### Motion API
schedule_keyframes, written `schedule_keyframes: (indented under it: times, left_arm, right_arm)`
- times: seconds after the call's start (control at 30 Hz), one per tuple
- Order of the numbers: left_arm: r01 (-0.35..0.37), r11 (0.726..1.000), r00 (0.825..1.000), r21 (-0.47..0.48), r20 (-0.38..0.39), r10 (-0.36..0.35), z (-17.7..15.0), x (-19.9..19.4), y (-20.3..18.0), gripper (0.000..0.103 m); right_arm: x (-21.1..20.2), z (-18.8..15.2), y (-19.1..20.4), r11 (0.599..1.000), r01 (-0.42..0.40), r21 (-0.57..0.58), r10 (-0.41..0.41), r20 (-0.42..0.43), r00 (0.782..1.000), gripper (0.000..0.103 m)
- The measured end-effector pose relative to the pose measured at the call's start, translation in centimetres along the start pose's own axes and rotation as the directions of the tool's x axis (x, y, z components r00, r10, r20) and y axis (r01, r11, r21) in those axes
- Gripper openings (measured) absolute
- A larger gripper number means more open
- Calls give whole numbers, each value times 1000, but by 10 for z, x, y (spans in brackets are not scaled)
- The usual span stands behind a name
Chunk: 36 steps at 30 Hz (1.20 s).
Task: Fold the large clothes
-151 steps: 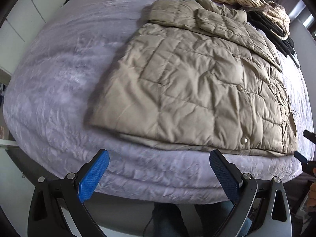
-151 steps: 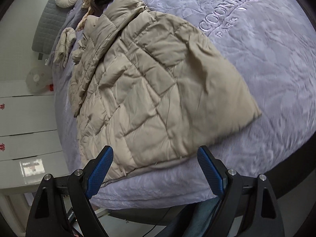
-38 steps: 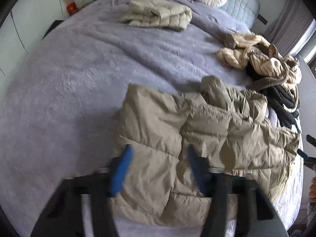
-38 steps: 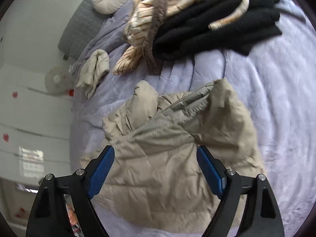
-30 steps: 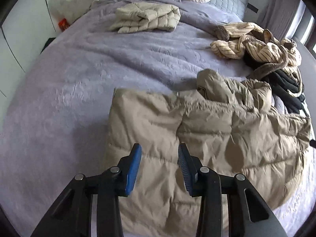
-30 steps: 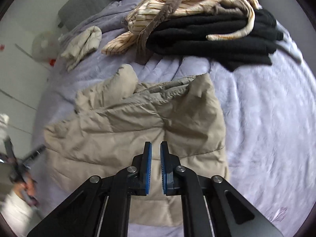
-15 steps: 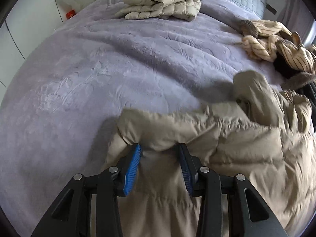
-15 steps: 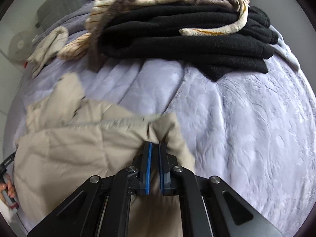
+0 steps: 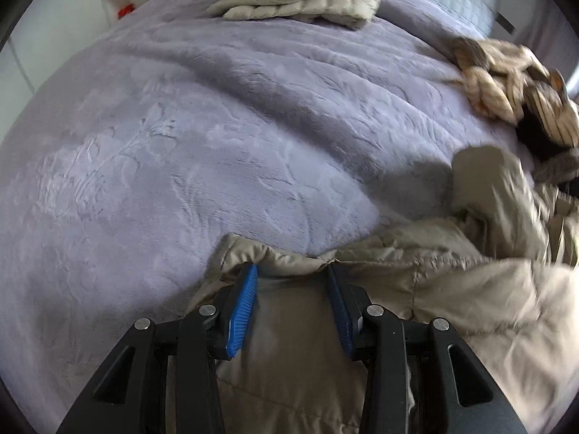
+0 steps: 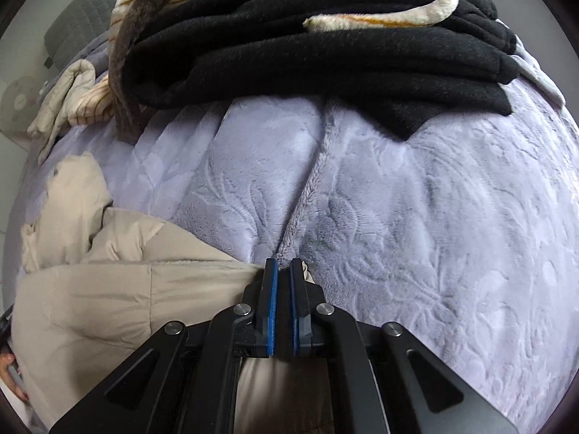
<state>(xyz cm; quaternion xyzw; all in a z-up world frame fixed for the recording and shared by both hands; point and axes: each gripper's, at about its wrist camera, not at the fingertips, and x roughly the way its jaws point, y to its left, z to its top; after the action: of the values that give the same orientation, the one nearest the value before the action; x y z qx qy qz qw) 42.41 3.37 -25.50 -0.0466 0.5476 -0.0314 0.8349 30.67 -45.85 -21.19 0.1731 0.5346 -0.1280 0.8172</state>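
The left gripper point(image 9: 293, 271) pinches a thick fold of the beige puffer jacket point(image 9: 452, 289); the right gripper point(image 10: 284, 266) clamps its other corner, jaws nearly together. The jacket lies bunched on the lavender bedspread point(image 9: 217, 126).

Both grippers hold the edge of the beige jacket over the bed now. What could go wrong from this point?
The right gripper pinches only a thin corner of the beige jacket, so it may slip out. The left gripper holds a bulky bunch that may sag unevenly. The fold could also land near the black clothes.
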Motion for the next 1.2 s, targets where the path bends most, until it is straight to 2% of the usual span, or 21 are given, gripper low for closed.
schedule_keyframes:
  times: [0.2,0.33,0.43,0.5,0.67,0.8,0.93,1.0,1.1,1.17,1.2]
  left_arm:
    - [-80,992,997,-101,-14,79,8,-24,29,42]
    - [-81,995,996,-64,-27,79,-2,-47,37,42]
    - [-71,997,997,-19,-30,71,-23,-68,38,42]
    - [-59,998,998,-1,-36,59,-41,-81,37,42]
    - [-47,998,998,35,-46,48,-86,-108,31,42]
    - [5,999,998,34,-65,-3,-121,-126,26,42]
    - [27,999,996,32,-88,-24,-154,-141,24,42]
    - [27,999,995,38,-94,-23,-166,-148,22,43]
    - [24,999,995,37,-101,-20,-182,-158,20,44]
    - [28,999,994,28,-109,-24,-190,-163,20,79]
    - [29,999,995,22,-101,-27,-194,-167,20,86]
  right_arm:
    - [-28,-1,-10,998,42,55,-43,19,999,11]
    - [-54,-13,-16,997,16,74,-19,35,999,12]
    - [-73,-28,-16,998,4,65,-7,40,999,23]
    - [-86,-42,-17,997,-16,74,13,40,999,37]
    - [-107,-75,-10,995,-56,76,54,29,998,41]
    - [-122,-104,-10,989,-112,99,112,10,994,55]
    - [-131,-135,-10,977,-159,141,163,-22,986,57]
    - [-134,-152,-8,971,-177,160,186,-43,982,64]
    - [-136,-171,-4,964,-203,171,218,-71,973,64]
    - [-136,-182,-3,959,-218,183,236,-84,968,65]
    - [-136,-188,-2,955,-226,192,246,-90,965,72]
